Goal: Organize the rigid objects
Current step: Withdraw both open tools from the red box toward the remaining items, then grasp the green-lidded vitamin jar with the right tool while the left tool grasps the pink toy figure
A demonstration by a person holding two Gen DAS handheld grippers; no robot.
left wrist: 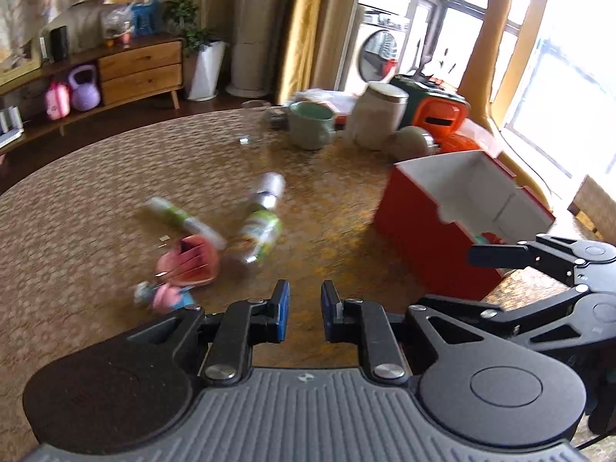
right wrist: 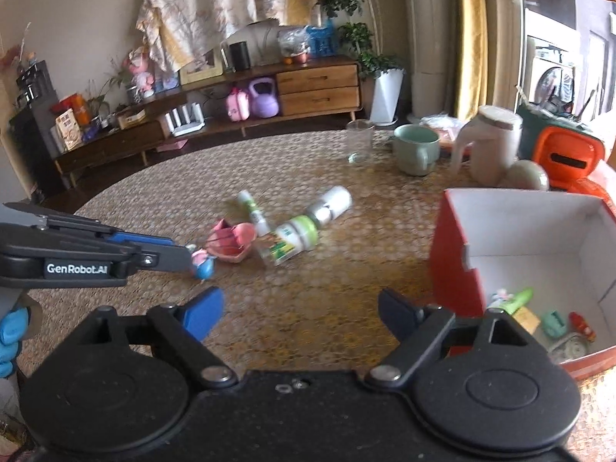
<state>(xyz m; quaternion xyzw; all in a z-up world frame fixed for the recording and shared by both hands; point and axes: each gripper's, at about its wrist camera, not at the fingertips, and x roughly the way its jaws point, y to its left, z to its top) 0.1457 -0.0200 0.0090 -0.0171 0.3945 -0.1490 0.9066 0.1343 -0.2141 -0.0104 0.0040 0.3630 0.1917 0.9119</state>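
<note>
Left wrist view: my left gripper (left wrist: 304,310) has its jaws together, nothing between them, above the table (left wrist: 96,177).
Items: pink toy (left wrist: 190,260), tube (left wrist: 184,221) and bottle (left wrist: 258,231) lie ahead-left.
Right wrist view: my right gripper (right wrist: 300,310) has its jaws apart, empty.
Red box (right wrist: 454,254): just right, small items inside.

Left tool (left wrist: 304,308): jaws nearly together, nothing between the blue pads, pointed downward over the surface (left wrist: 115,177). Right tool (right wrist: 300,313): jaws spread wide, empty, angled downward. Blue-gloved hand (right wrist: 11,337) at left edge of right wrist view.
</note>
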